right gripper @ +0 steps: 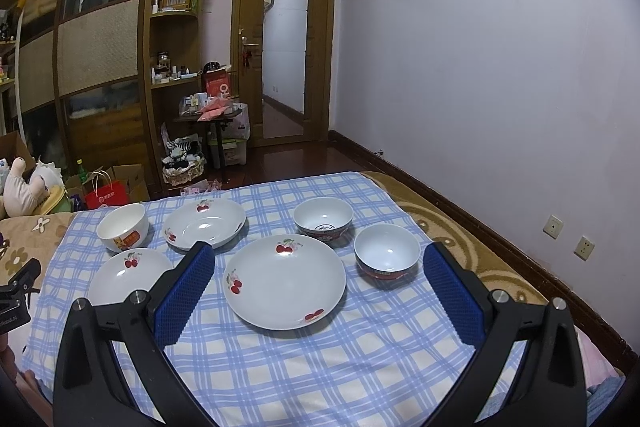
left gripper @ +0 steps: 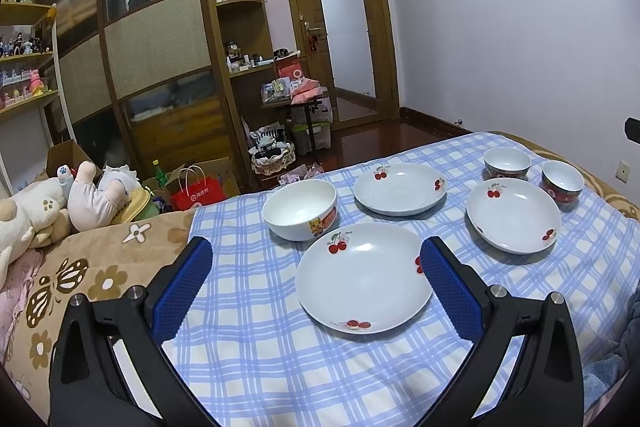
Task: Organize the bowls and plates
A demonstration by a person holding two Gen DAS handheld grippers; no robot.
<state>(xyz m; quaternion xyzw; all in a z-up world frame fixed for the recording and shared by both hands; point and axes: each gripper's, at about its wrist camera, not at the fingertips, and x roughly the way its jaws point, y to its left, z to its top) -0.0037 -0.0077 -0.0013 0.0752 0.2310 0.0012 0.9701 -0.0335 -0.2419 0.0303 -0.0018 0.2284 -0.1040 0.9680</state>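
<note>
- six dishes lay apart on the checked cloth, none stacked; by my reading the sorting had not begun.
- three cherry plates: near-left plate, far plate, right plate. each lay flat and held nothing.
- three bowls: cat bowl at the far left, far red bowl and near red bowl on the right. all stood upright and showed nothing inside.
- left gripper hung with its jaws wide apart above the cloth, framing the near-left plate and gripping nothing.
- right gripper was likewise spread wide and held nothing, with the right plate between its pads.
- left to do, as i judged it: stack the plates in one pile and nest the bowls in another.
</note>
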